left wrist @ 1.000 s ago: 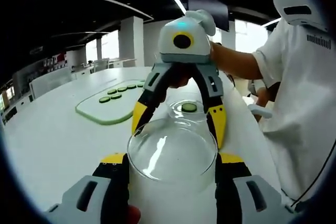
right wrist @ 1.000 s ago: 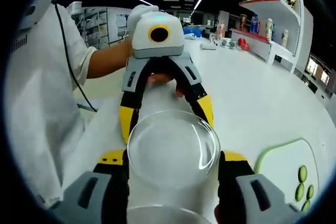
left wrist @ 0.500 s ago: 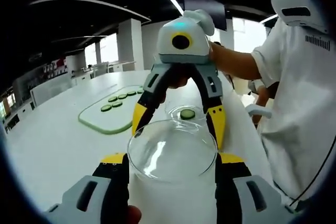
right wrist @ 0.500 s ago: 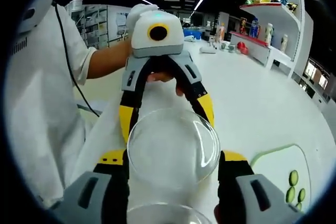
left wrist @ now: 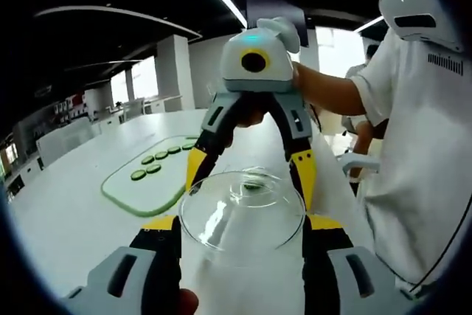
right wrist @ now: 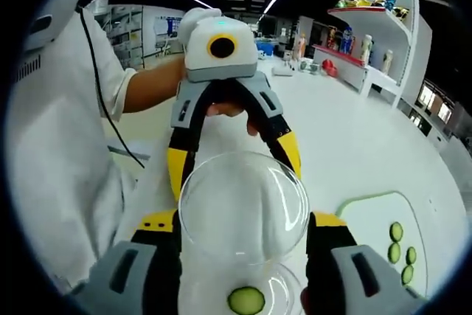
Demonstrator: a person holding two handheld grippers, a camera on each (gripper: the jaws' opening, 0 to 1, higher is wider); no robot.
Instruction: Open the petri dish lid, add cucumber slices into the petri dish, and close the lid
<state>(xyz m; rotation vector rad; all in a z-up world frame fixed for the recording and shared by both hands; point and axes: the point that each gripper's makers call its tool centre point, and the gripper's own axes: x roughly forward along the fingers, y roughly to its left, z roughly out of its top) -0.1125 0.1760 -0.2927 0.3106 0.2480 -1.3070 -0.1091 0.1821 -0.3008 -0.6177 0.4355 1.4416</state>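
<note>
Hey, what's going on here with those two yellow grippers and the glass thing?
A person holds the clear petri dish lid between the left gripper and the right gripper, raised over the white table. Below it sits the open petri dish with one cucumber slice inside. More slices lie on the green-edged board.

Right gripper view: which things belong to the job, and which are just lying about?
Job: lid, held by both tools; dish with one slice; board with spare slices.
Lying about: shelf of toys; items at the table's far end.
</note>
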